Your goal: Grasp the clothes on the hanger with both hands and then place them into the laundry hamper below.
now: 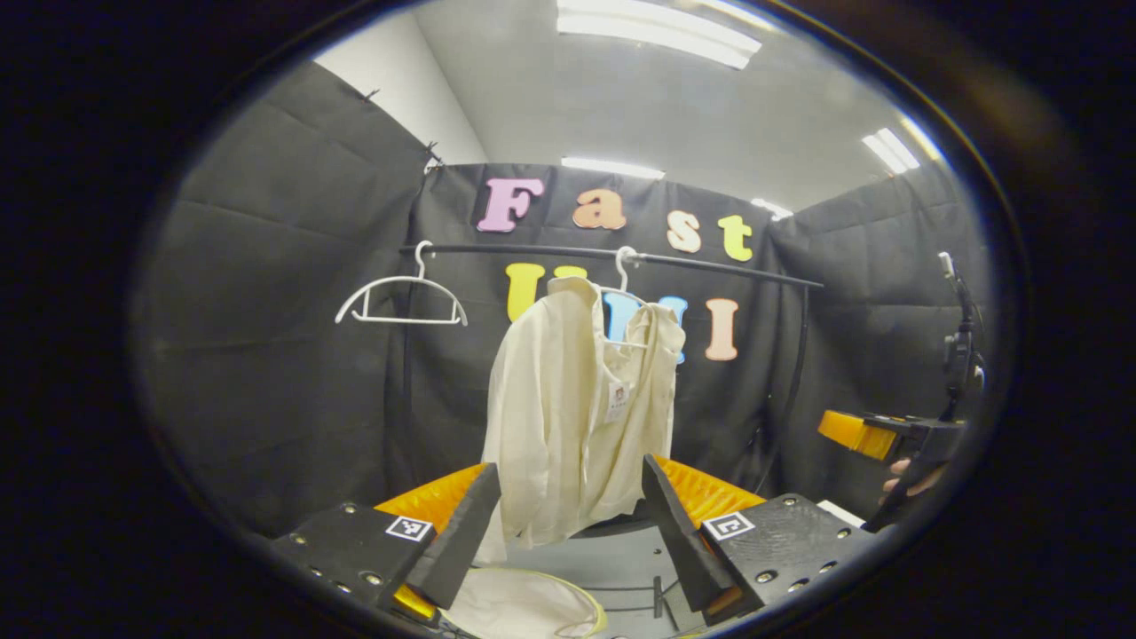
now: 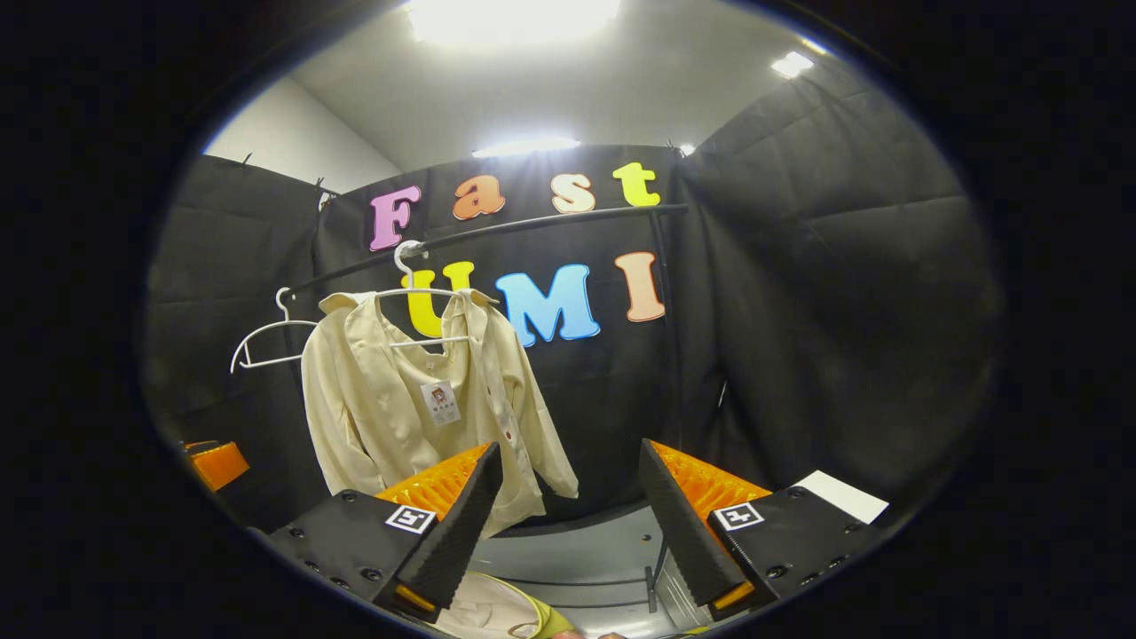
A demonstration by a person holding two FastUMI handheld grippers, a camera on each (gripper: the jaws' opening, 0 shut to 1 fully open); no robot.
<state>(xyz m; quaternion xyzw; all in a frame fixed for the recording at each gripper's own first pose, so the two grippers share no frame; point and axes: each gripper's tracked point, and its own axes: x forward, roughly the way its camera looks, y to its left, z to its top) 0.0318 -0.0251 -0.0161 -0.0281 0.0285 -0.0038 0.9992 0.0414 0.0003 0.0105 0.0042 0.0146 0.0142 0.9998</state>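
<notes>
Black cloth walls close the booth on three sides, under a white ceiling with bright light panels. Across the back wall runs a dark rail [image 1: 612,256], and everything else sits in relation to it. From the rail hangs a cream shirt [image 1: 568,417] on a white hanger [image 1: 624,293], its collar just under the rail, its hem falling well below; a small tag shows near the chest. Along the rail from the shirt hangs a bare white hanger [image 1: 399,297], apart from it.

Below the rail and the shirt, at the bottom of the left gripper view, lies the rim of the laundry hamper [image 1: 524,603], pale inside with a yellowish edge. It sits on a grey floor, near a thin black frame.

The left gripper [image 1: 572,519] points up at the rail with its jaws spread wide and nothing between them; the shirt's lower part shows through the gap but farther off, not touched. The right gripper [image 2: 568,515] also faces the rail, jaws wide apart and holding nothing, with the shirt up and to one side of its near finger. In the left gripper view the right gripper shows at the edge as an orange and black shape, below the rail's far end, with a hand [image 1: 914,479] on its grip.
</notes>
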